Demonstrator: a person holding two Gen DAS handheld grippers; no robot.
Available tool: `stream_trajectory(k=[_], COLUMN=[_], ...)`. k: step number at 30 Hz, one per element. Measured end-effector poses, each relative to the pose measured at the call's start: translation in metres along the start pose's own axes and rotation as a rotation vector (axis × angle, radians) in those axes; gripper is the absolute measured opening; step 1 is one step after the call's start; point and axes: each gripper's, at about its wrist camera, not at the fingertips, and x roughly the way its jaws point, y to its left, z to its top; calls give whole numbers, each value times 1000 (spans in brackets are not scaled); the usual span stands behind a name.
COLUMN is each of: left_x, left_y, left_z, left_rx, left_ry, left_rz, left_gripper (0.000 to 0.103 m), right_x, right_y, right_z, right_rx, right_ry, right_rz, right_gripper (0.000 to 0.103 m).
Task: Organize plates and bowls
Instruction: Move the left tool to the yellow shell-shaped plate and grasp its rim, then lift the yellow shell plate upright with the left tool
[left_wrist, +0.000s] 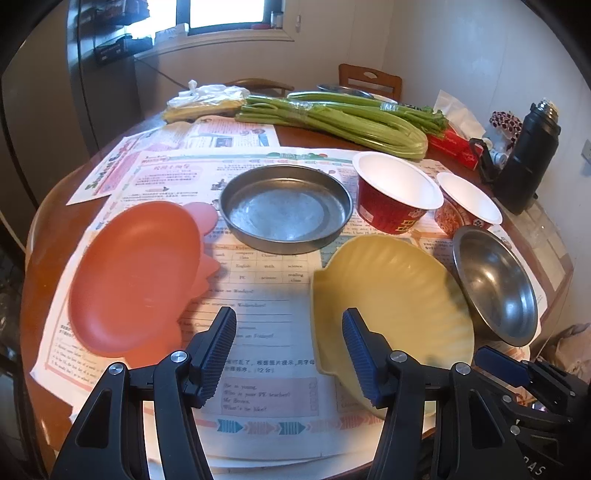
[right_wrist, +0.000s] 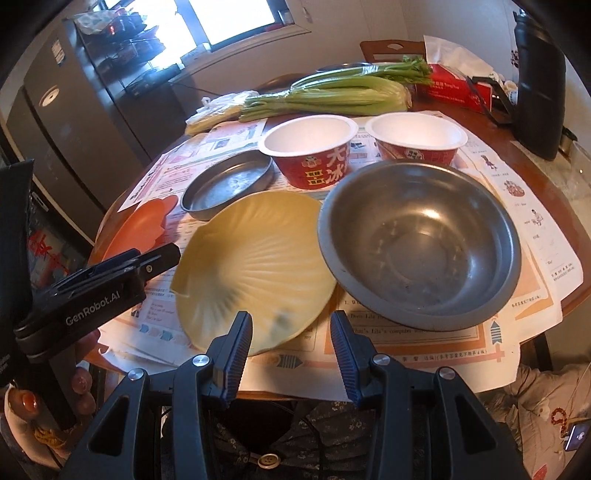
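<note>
A round brown wooden table (left_wrist: 55, 229) stands in a small room, most of its top covered by printed worksheet papers (left_wrist: 258, 325) laid flat and overlapping. On the papers sit the dishes: an orange scallop-edged plastic plate (left_wrist: 136, 277) at the left, a shallow round grey metal pan (left_wrist: 286, 208) behind it toward the middle, a pale yellow shell-shaped plastic plate (right_wrist: 251, 266) at the near middle, and a round stainless steel bowl (right_wrist: 421, 240) just beside the yellow plate on its right. Two red paper bowls with white insides (right_wrist: 308, 142) stand side by side behind the steel bowl. Farther back lie a bundle of green celery stalks (left_wrist: 332, 118), a white plastic bag (left_wrist: 207, 94), a red tissue box (right_wrist: 458, 83) and a tall black flask (left_wrist: 528, 155). A wooden chair back (left_wrist: 369, 79) shows beyond the table against a pale wall, with a bright window (left_wrist: 225, 13) above a sill. The left gripper (left_wrist: 290, 347) hovers low over the papers between the orange and yellow plates, jaws wide and holding nothing. The right gripper (right_wrist: 291, 345) hangs at the table's near edge, jaws wide and holding nothing, its left finger over the yellow plate's near rim.
</note>
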Motion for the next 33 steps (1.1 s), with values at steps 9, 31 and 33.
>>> stream_trajectory(k=[9,31,33], left_x=[25,47,46], left_y=[-6,-9,-12], left_z=[4,5,4], left_rx=[7,-2,8], left_ry=[37,49,53], left_rz=[-14,-66,-79], left_gripper=[62,53,53], right_x=[16,36,36], right_y=[-1,16,19], right_z=[3,7,6], right_rx=[6,-97,-113], right_ry=[-13,-58,-56], right_rz=[14,-21,-14], right_gripper=[44,45,45])
